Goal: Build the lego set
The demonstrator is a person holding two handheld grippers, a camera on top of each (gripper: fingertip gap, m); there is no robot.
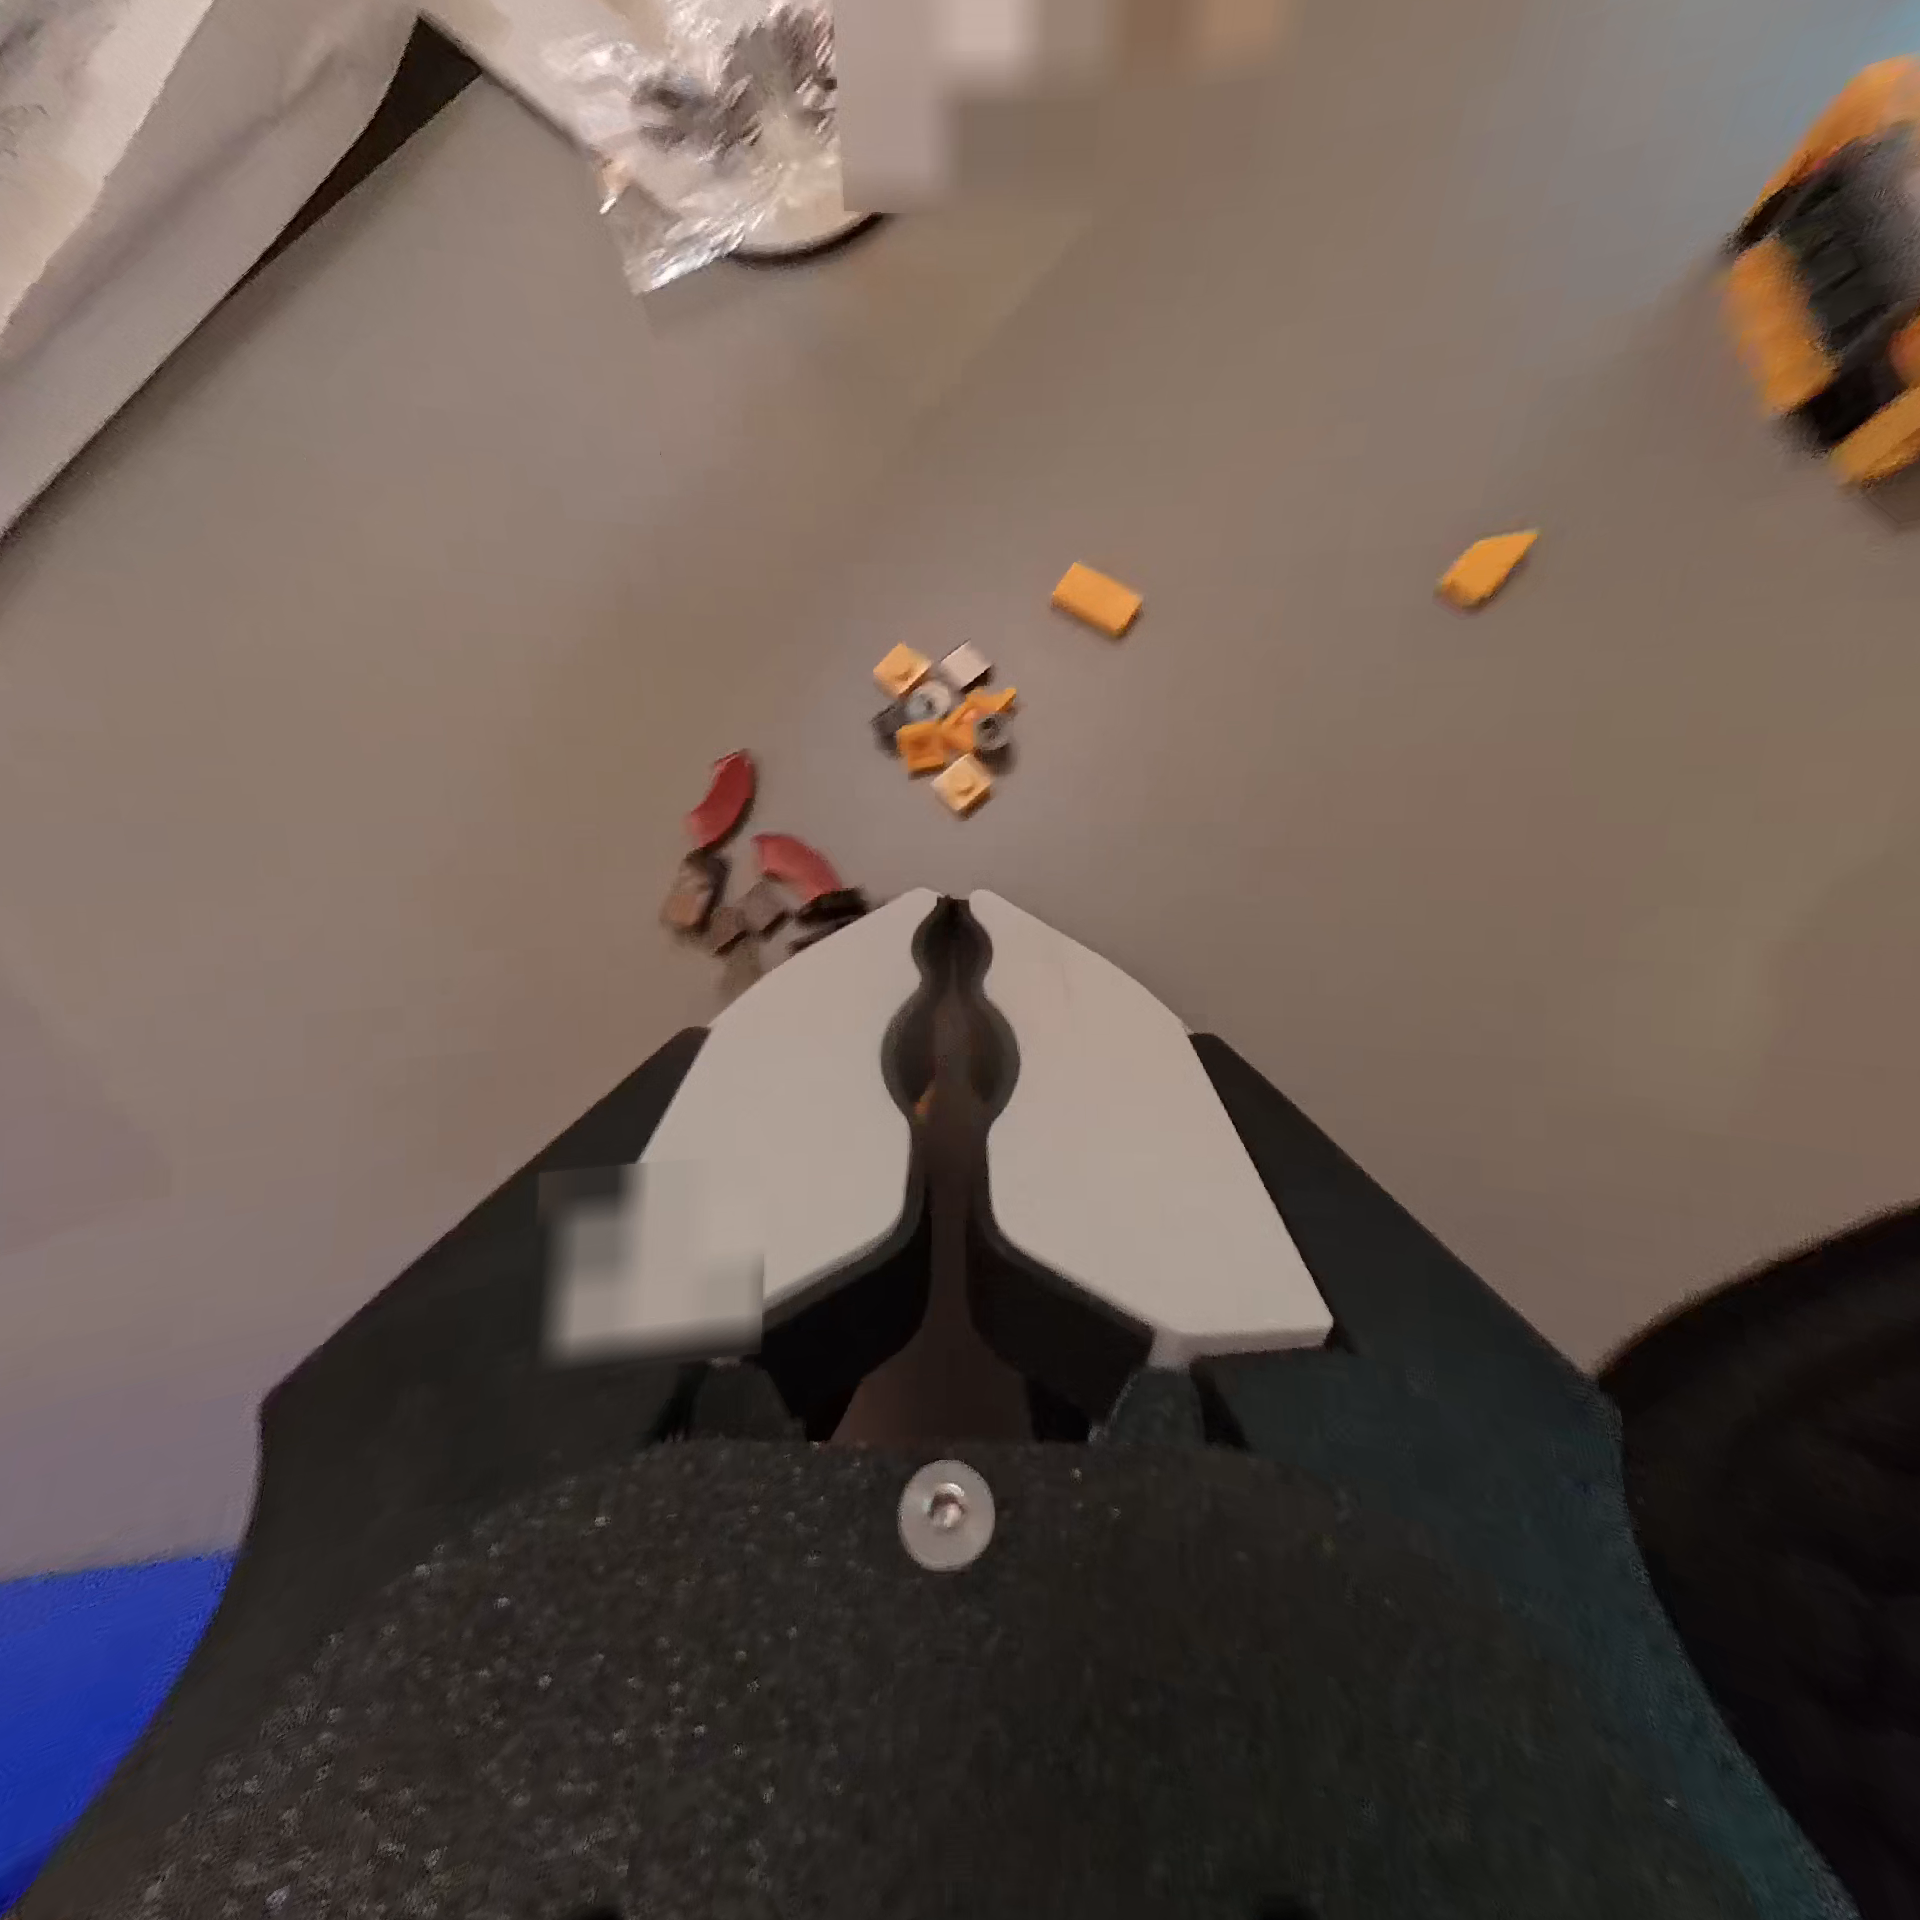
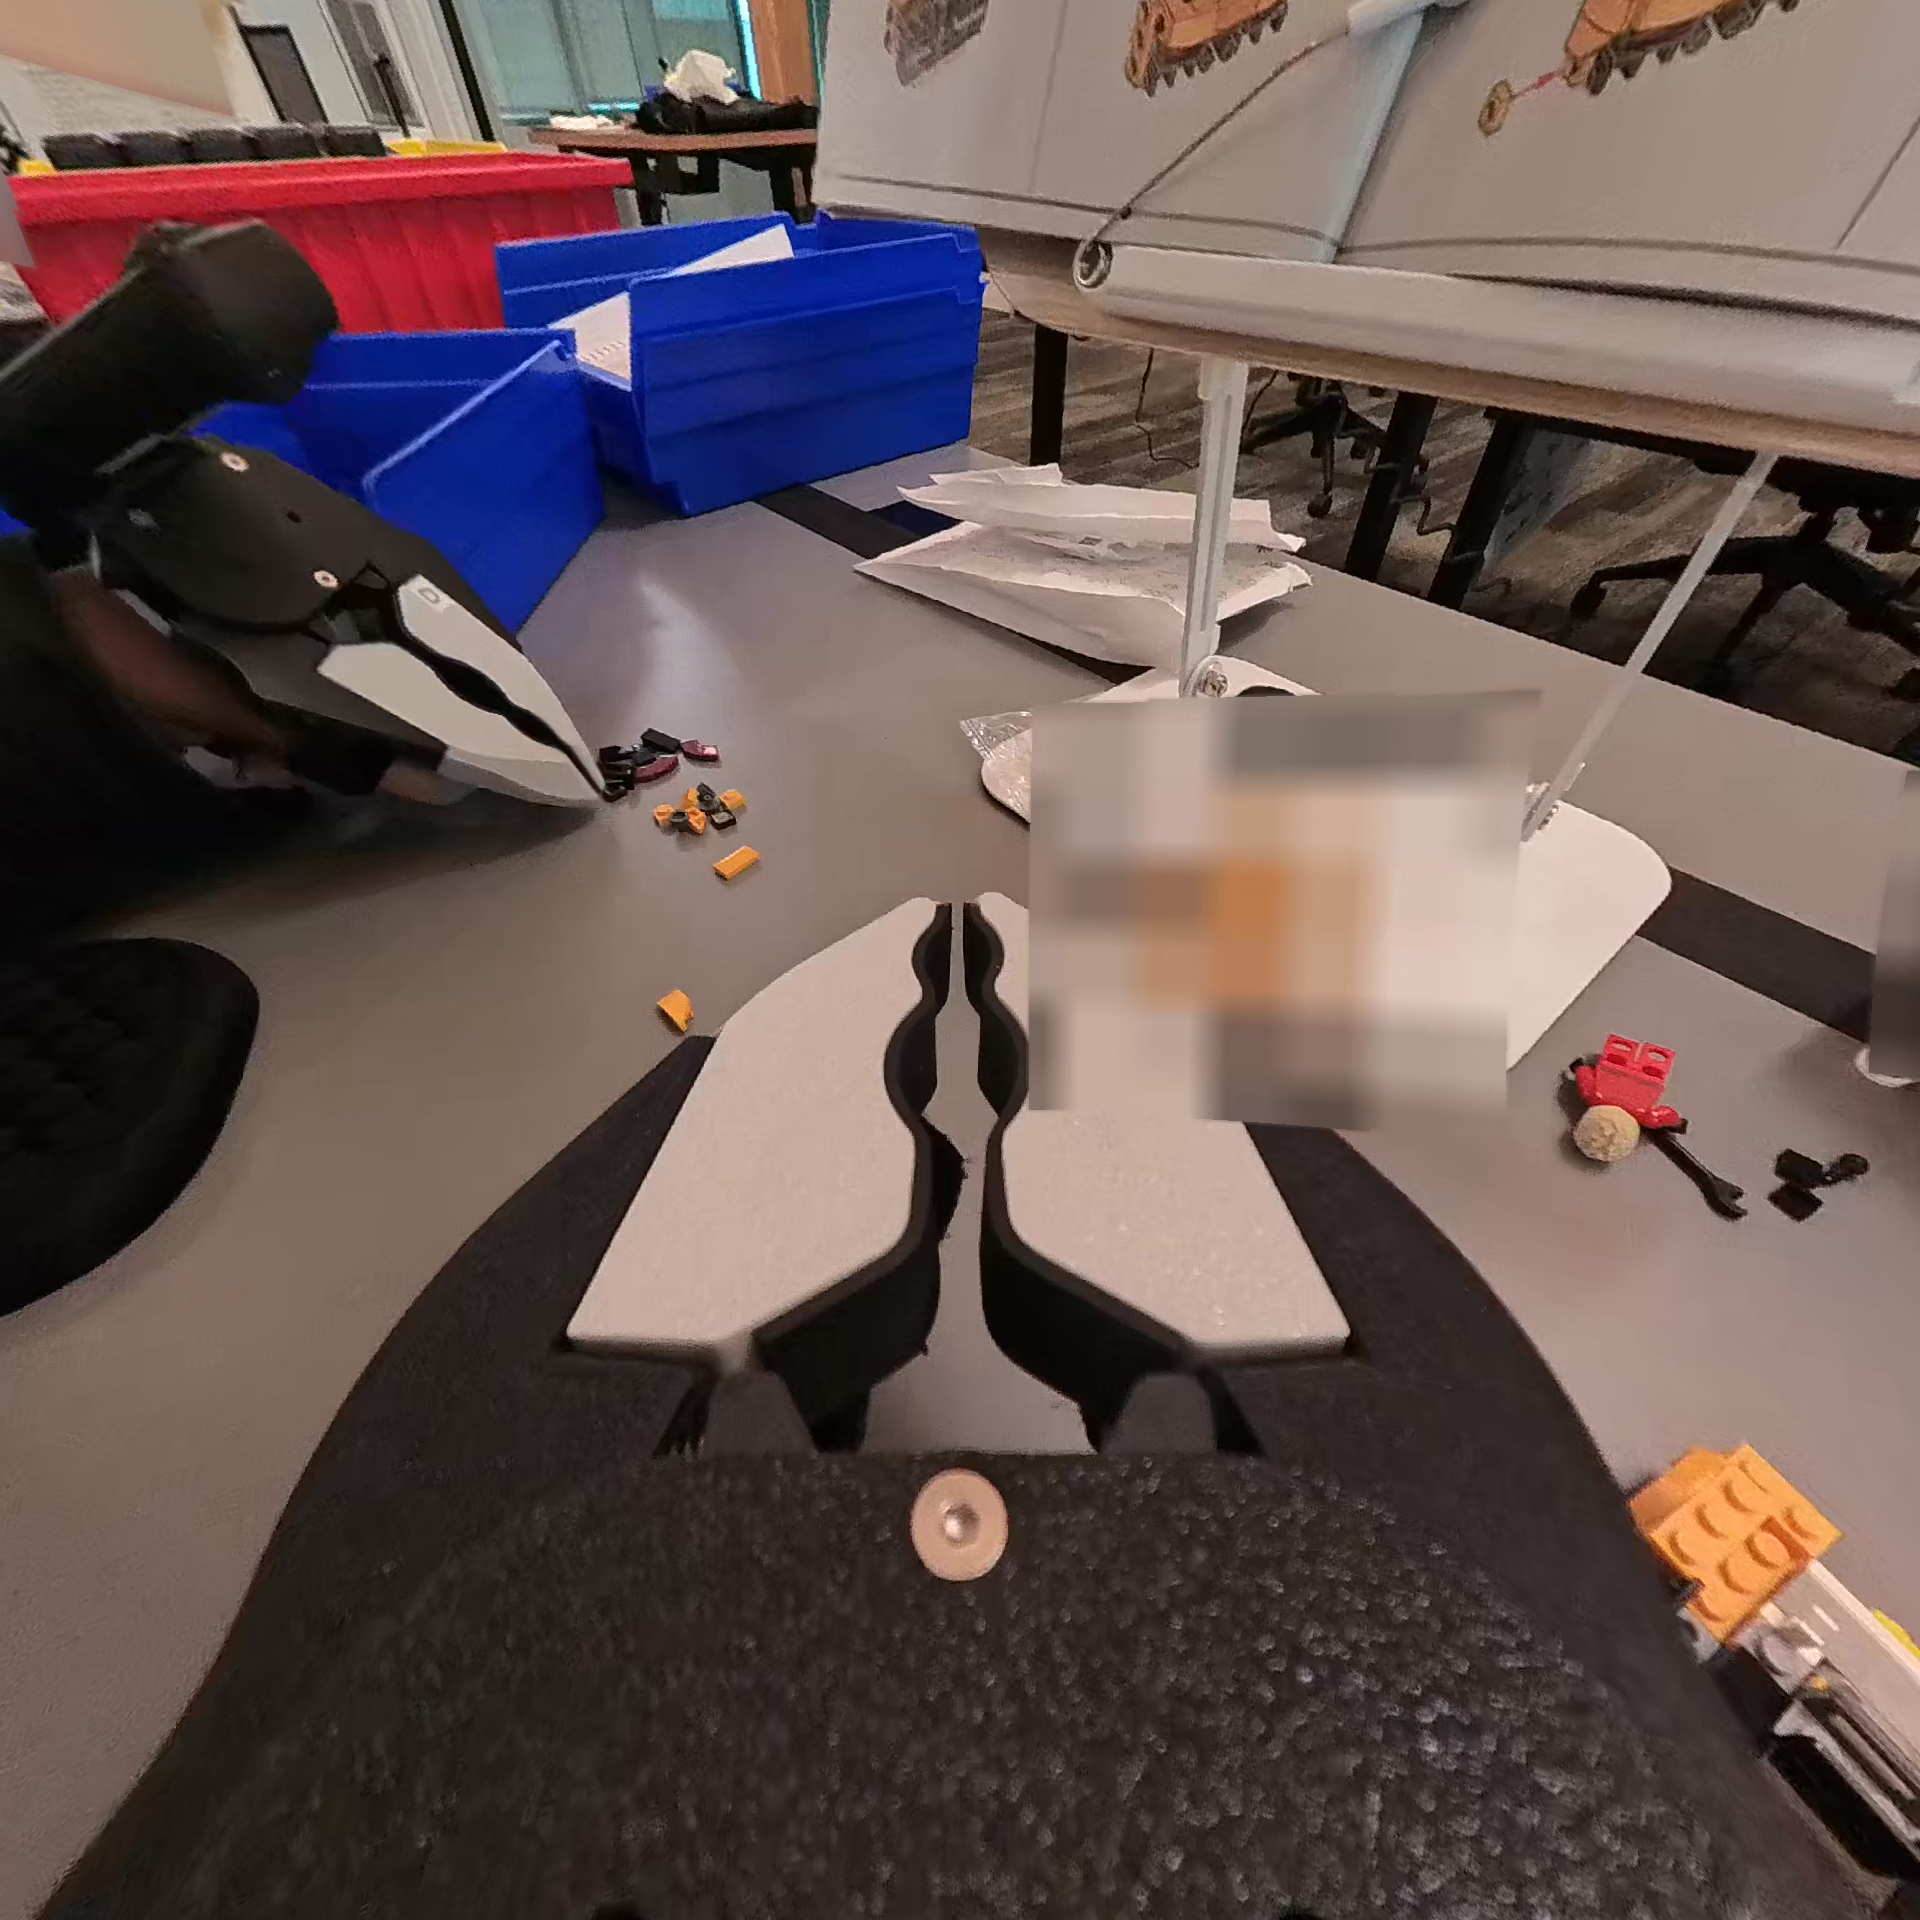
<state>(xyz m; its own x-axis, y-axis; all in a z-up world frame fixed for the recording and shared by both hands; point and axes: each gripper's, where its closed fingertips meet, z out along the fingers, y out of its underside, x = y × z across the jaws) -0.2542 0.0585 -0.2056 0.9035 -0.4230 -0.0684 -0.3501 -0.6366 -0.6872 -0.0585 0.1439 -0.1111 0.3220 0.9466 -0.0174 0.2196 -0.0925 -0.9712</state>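
My left gripper [image 1: 954, 902] tilts steeply down w/ tips at the counter [image 1: 416, 675], jaws clenched; a sliver of orange shows deep between the grey fingers [image 1: 800, 1122], can't tell what it is. Tips sit just beside the dark & red lego pieces [image 1: 748, 883]; small orange & grey pieces [image 1: 945, 722] cluster near, w/ a flat orange tile [image 1: 1096, 600] and an orange wedge [image 1: 1488, 568] farther out. My right gripper [image 2: 957, 906] hovers level, jaws a narrow slit apart, nothing between. Part-built orange studded model [image 2: 1730, 1538] lies lower right in right wrist view. Glossy blue bins [image 2: 790, 353] stand behind.
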